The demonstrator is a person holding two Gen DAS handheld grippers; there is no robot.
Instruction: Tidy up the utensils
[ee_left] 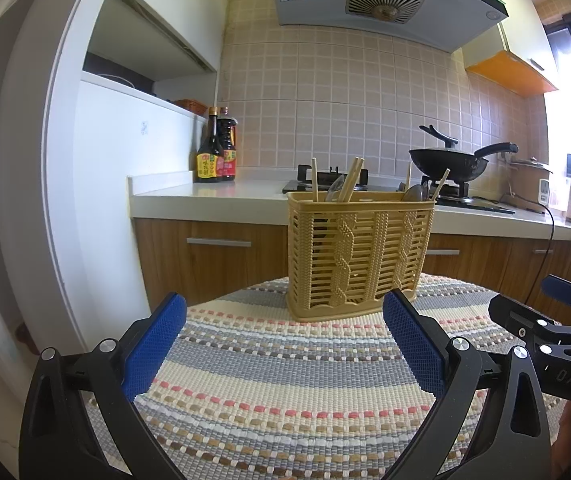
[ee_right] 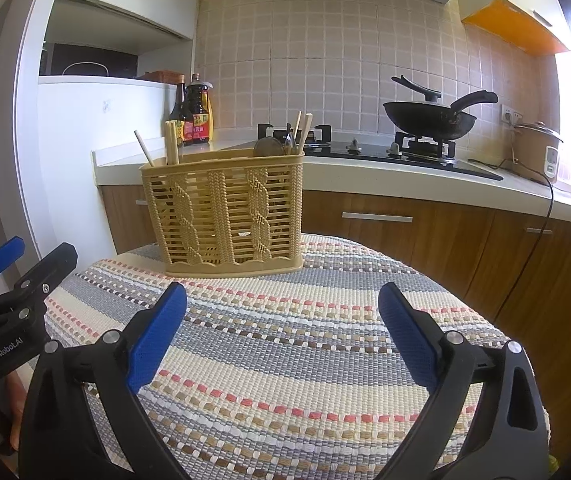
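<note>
Utensils already stand in the basket (ee_left: 359,256): chopsticks (ee_left: 352,179) lean out of its left end, and more chopsticks with spoons (ee_left: 417,192) rise from the right end. The tan slatted basket stands upright on the far part of the striped mat (ee_left: 285,380), probably set there so both of your tools can reach its open top.

Your left hand-held gripper (ee_left: 283,344) hangs just above the mat with its blue pads spread wide and nothing between them. The basket's right corner lies just beyond its right pad, though you cannot tell from this view whether they touch. Your right hand-held gripper (ee_right: 281,340) is also released and empty, low over the mat and pointing at the basket from a little farther back. Each tool shows at the edge of the other's view, so they are side by side.

No loose utensil lies on the visible mat. You look to be at or near the end of the sorting, with both tools released because nothing visible remains to carry.

Behind, the counter (ee_left: 213,196) carries two sauce bottles (ee_left: 216,148) and a wok (ee_left: 451,162) on the stove, well apart from your work.
</note>
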